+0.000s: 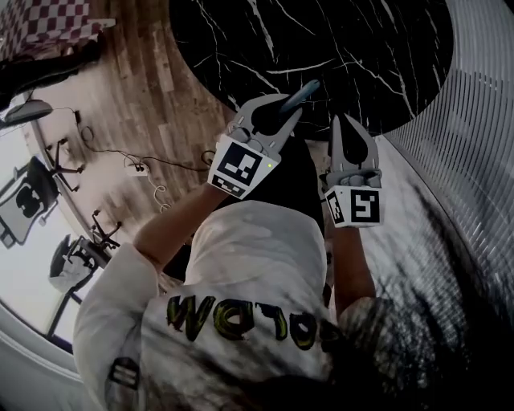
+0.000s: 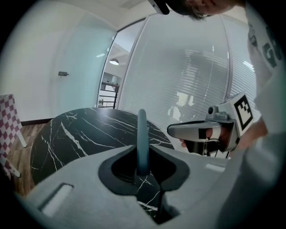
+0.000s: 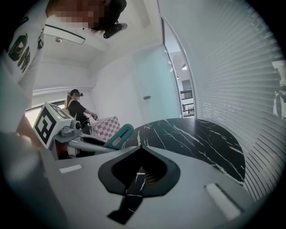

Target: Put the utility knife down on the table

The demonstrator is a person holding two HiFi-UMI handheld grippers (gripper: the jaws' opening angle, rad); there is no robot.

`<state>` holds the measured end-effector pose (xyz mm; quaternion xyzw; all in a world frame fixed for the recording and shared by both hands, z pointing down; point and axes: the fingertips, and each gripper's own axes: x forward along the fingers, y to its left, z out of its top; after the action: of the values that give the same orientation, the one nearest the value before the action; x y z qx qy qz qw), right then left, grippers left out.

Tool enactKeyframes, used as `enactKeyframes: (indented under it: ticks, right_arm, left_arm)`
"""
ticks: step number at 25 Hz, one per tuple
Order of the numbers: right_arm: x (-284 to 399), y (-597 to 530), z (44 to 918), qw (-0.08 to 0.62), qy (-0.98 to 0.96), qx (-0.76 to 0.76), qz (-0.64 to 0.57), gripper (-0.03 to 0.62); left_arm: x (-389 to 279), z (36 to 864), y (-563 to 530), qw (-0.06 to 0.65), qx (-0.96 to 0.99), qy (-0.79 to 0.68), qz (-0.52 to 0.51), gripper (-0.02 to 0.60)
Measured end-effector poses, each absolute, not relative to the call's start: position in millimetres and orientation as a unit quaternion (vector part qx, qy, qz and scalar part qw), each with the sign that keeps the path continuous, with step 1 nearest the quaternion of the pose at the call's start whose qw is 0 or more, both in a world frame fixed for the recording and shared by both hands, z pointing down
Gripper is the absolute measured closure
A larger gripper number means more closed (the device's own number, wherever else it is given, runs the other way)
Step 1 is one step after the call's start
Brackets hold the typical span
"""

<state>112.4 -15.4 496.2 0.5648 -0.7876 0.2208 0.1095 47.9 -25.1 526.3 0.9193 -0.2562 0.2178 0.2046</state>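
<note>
My left gripper (image 1: 283,107) is shut on a teal utility knife (image 1: 299,94), which sticks out past the fingertips over the near edge of the round black marble table (image 1: 361,48). In the left gripper view the knife (image 2: 142,134) stands on edge between the jaws of that gripper (image 2: 142,157), with the table (image 2: 80,134) beyond it. My right gripper (image 1: 347,127) hangs just to the right, its fingers together and nothing between them. In the right gripper view its jaws (image 3: 142,151) meet at the tip, and the knife (image 3: 117,135) shows at the left above the table (image 3: 201,138).
Wood flooring (image 1: 136,88) lies left of the table, with cables (image 1: 144,168) and office chairs (image 1: 32,189) on it. A checkered seat (image 1: 48,20) is at the top left. Slatted blinds (image 1: 474,120) run along the right. Another person (image 3: 77,109) stands far off.
</note>
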Motion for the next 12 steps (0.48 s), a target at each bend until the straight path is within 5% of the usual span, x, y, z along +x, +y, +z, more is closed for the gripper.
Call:
enactKeyframes:
  ticks: [12]
  right_arm:
    - [126,-10,574,0.126,-0.768,0.572,0.257,0.592]
  left_arm:
    - [57,613,-18,0.218,0.902,-0.245,0.282,0.509]
